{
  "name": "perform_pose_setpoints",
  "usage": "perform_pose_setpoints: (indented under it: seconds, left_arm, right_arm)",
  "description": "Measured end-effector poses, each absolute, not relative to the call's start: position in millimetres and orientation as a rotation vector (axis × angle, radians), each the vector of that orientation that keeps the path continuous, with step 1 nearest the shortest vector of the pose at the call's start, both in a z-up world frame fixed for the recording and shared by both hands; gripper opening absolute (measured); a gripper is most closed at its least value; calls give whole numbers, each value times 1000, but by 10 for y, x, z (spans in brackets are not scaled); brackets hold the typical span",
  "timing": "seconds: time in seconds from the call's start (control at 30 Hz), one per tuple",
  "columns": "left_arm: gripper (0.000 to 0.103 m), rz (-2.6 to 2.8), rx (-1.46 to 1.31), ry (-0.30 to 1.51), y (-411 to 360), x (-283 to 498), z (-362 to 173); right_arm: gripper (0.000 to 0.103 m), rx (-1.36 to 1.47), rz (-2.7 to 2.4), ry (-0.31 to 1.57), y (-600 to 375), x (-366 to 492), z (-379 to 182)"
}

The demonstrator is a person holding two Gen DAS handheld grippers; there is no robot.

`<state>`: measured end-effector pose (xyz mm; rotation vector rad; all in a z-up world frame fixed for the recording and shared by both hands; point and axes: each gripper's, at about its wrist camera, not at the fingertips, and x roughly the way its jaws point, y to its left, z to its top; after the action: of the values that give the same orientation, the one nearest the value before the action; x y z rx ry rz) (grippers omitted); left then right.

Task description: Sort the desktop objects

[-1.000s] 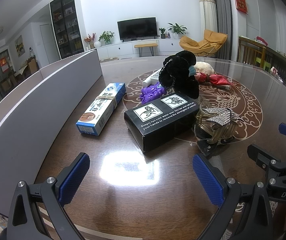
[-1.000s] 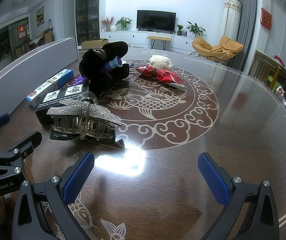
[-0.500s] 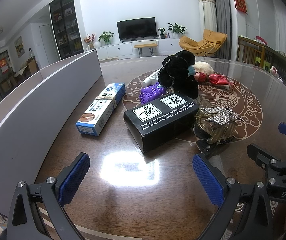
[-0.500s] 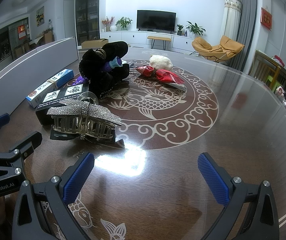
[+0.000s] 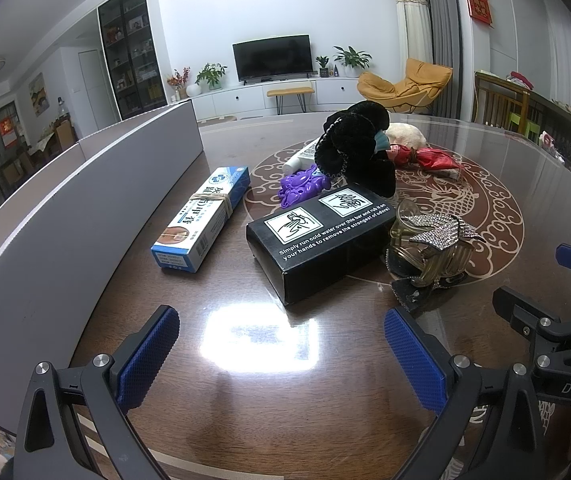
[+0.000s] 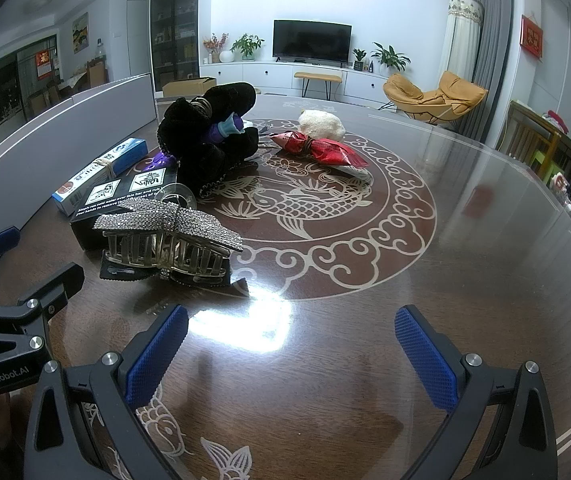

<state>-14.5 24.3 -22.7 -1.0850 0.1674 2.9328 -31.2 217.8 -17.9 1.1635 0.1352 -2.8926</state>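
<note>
Almost nothing is changed since a second ago. From left to right, the toothpaste box (image 5: 201, 220), black box (image 5: 317, 236) and hair claw (image 5: 433, 244) are left untouched on the table (image 5: 245, 400). The left gripper (image 5: 281, 356) and right gripper (image 6: 291, 356) are held open and empty; sorting is not yet begun.

White-walled living room: far wall, black flat television (image 5: 272, 57) on long white low cabinet (image 5: 261, 98); right, mustard-yellow lounge chair (image 5: 403, 86), grey curtains (image 6: 485, 52); left, dark glass-fronted display cabinet (image 5: 133, 50); potted green plants (image 6: 247, 45).

A television (image 5: 272, 56) and yellow armchair (image 5: 403, 86) stand behind.
</note>
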Motion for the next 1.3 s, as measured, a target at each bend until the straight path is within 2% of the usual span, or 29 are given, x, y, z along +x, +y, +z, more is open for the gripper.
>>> perform_pose_setpoints:
  seconds: [1.3]
  left_arm:
    - [103,2938,-1074,183,186,-124,-201]
  right_arm:
    - [103,1182,-2886,146,2123,-267,-226]
